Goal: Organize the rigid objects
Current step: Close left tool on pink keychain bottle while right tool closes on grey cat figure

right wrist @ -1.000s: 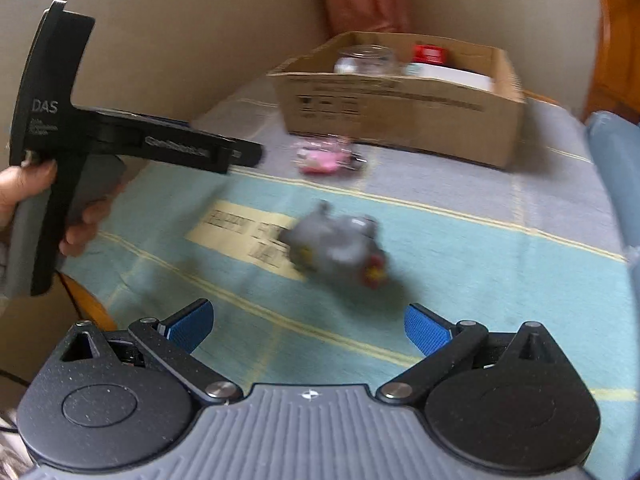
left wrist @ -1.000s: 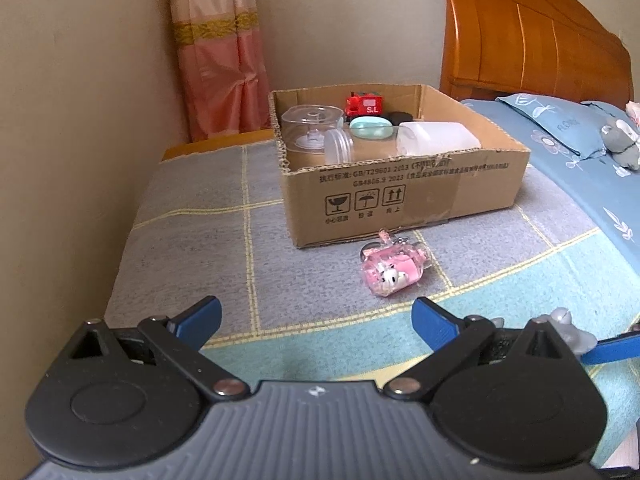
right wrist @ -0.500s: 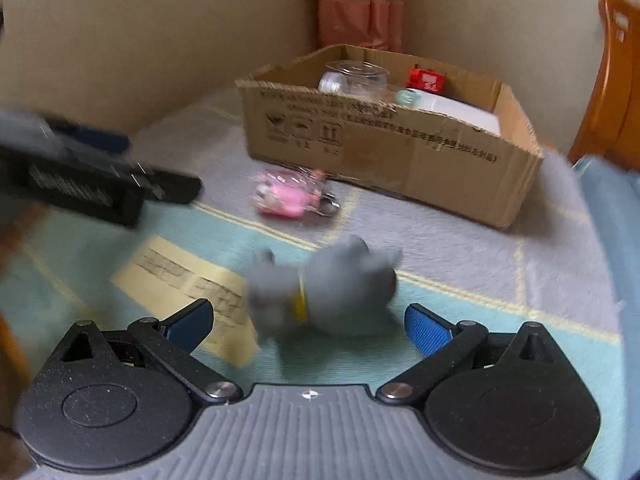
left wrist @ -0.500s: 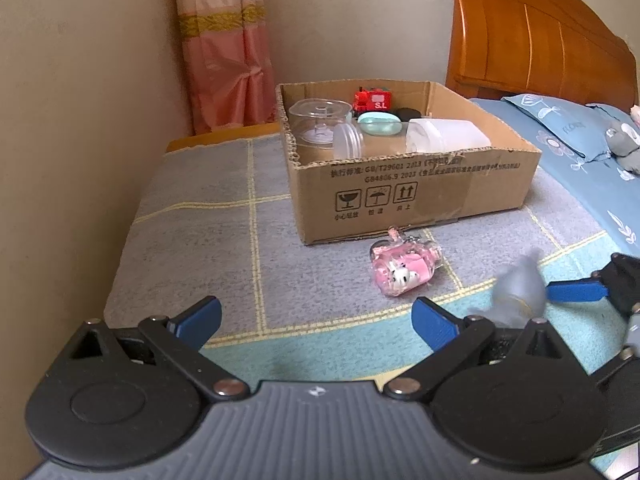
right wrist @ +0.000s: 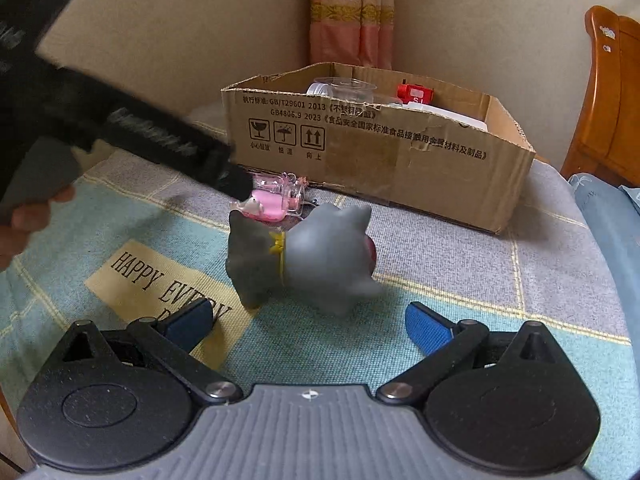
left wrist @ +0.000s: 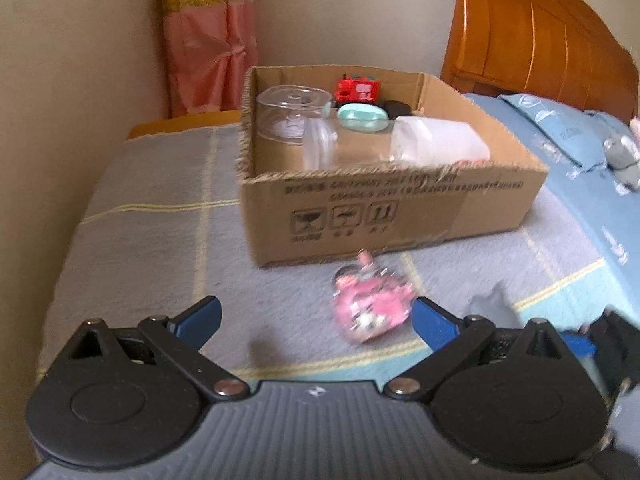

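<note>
Motion blur smears pink toy (left wrist: pixel 370 312) at our 12 o'clock; grey figure (right wrist: pixel 304 260) hides its base. Left gripper (left wrist: pixel 316 320) and right gripper (right wrist: pixel 308 324) both spread wide, empty.

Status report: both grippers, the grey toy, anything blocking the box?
Both grippers open, empty. Grey toy on blanket, ahead of right gripper. Pink keychain before cardboard box.

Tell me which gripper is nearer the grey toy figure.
Right. The right gripper is open just in front of the grey toy figure; the left gripper faces the pink keychain toy, the figure off to its right.
</note>
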The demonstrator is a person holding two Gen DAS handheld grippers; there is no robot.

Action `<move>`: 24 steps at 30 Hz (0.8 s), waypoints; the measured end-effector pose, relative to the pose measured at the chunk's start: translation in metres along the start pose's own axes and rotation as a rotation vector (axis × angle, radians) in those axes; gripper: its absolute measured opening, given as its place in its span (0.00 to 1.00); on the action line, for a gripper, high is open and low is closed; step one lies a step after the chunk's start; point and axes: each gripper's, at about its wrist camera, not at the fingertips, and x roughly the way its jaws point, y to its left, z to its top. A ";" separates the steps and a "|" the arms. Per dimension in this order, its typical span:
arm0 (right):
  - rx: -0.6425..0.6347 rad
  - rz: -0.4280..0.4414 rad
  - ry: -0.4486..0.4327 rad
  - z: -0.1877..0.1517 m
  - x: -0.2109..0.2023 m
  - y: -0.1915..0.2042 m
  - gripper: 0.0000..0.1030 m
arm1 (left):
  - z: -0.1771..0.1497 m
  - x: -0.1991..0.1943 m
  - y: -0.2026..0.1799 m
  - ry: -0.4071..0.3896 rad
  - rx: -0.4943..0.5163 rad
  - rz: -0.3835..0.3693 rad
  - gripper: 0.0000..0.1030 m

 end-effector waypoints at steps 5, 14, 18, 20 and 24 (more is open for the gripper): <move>-0.001 0.001 -0.003 0.001 0.001 0.000 1.00 | 0.012 0.019 -0.013 0.013 -0.024 -0.029 0.98; -0.008 0.010 -0.005 0.000 0.003 -0.002 1.00 | -0.004 0.032 -0.002 0.070 -0.031 0.063 0.98; -0.008 0.010 -0.005 0.000 0.003 -0.002 1.00 | -0.015 0.022 0.015 0.051 -0.010 0.115 0.98; -0.009 0.010 -0.005 0.000 0.003 -0.002 1.00 | -0.018 0.019 0.022 0.041 -0.015 0.122 0.98; -0.009 0.010 -0.006 0.000 0.003 -0.002 1.00 | -0.020 0.020 0.027 0.024 -0.021 0.114 0.98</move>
